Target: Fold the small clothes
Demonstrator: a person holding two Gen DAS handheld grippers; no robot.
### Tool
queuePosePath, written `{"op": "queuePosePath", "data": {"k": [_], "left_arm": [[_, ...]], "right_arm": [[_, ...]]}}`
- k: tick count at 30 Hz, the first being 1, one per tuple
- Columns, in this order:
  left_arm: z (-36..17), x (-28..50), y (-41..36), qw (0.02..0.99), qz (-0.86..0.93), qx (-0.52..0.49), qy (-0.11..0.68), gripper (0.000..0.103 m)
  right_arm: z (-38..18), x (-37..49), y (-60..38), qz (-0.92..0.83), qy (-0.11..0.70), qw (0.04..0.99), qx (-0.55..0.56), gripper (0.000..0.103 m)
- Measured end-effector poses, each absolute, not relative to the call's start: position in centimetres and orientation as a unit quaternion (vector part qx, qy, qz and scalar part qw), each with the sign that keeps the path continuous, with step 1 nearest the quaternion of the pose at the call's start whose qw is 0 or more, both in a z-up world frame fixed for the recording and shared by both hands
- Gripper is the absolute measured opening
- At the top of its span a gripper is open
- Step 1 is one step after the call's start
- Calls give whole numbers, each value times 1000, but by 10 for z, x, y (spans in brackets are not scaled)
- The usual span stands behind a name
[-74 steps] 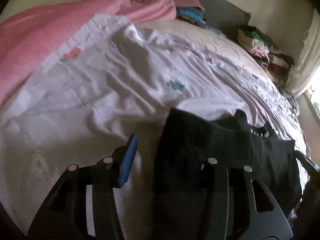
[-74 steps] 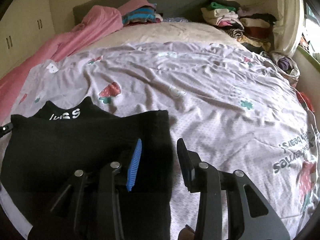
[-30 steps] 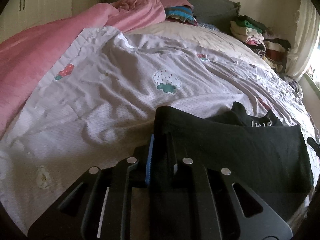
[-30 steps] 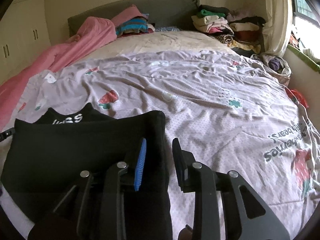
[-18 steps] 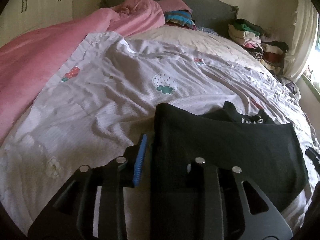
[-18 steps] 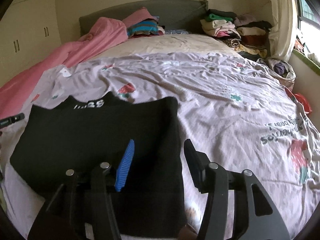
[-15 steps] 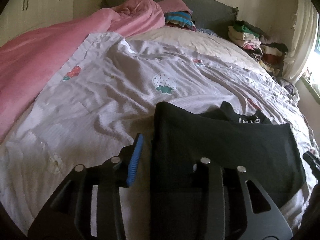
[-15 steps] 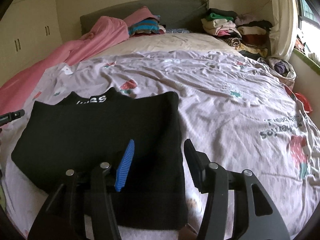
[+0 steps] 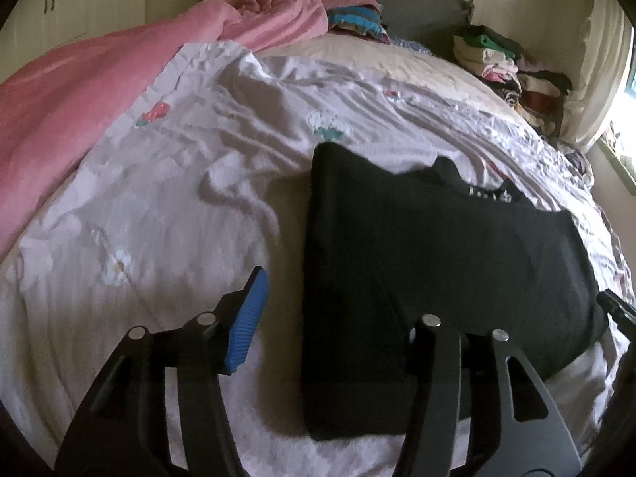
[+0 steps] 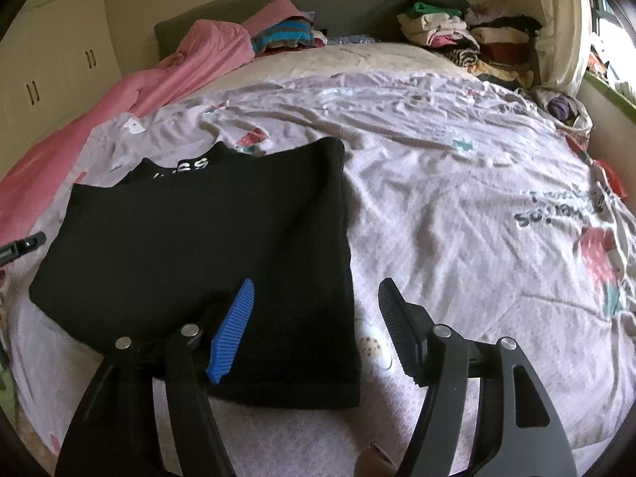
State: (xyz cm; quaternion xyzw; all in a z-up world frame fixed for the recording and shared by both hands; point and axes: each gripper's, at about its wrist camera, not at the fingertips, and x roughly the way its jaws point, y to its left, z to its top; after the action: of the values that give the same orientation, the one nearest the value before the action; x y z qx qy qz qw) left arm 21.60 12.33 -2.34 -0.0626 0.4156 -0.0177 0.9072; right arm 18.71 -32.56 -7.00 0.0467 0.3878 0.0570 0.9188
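Note:
A black top point(image 10: 198, 246) with white lettering on its collar point(image 10: 187, 169) lies flat and folded on the lilac printed bedsheet point(image 10: 457, 198). In the left wrist view my left gripper point(image 9: 330, 318) straddles the black top's point(image 9: 437, 246) left edge; its jaws are opening and the pads do not press the cloth. My right gripper point(image 10: 314, 326) straddles the right edge the same way, jaws opening, blue pad over the cloth and black pad over the sheet. Each view catches the other gripper's tip at its side edge.
A pink blanket point(image 9: 79, 99) covers the bed's left side. Folded clothes are stacked at the headboard: a striped pile point(image 10: 282, 37) in the middle, a bigger heap point(image 10: 469, 35) at the right by the curtain. Wardrobe doors point(image 10: 47, 59) stand at the left. Bare sheet point(image 9: 159, 206) spreads left of the top.
Both grippers were nearly shut on the top's side edges and have let go and spread. Both have drawn back toward the near side of the bed; the top lies flat.

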Motion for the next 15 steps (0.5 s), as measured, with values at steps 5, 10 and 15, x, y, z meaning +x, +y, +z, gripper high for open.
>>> {"op": "queuePosePath", "data": {"k": [5, 10, 15], "left_arm": [[-32, 204, 124, 902, -17, -62, 427, 48], [-43, 197, 125, 892, -24, -76, 444, 39], [-50, 191, 121, 885, -40, -82, 457, 0]], "right_arm": [[-73, 184, -328, 66, 392, 915, 64, 62], [-74, 179, -330, 70, 395, 913, 71, 18], [-71, 168, -335, 73, 385, 917, 79, 9]]}}
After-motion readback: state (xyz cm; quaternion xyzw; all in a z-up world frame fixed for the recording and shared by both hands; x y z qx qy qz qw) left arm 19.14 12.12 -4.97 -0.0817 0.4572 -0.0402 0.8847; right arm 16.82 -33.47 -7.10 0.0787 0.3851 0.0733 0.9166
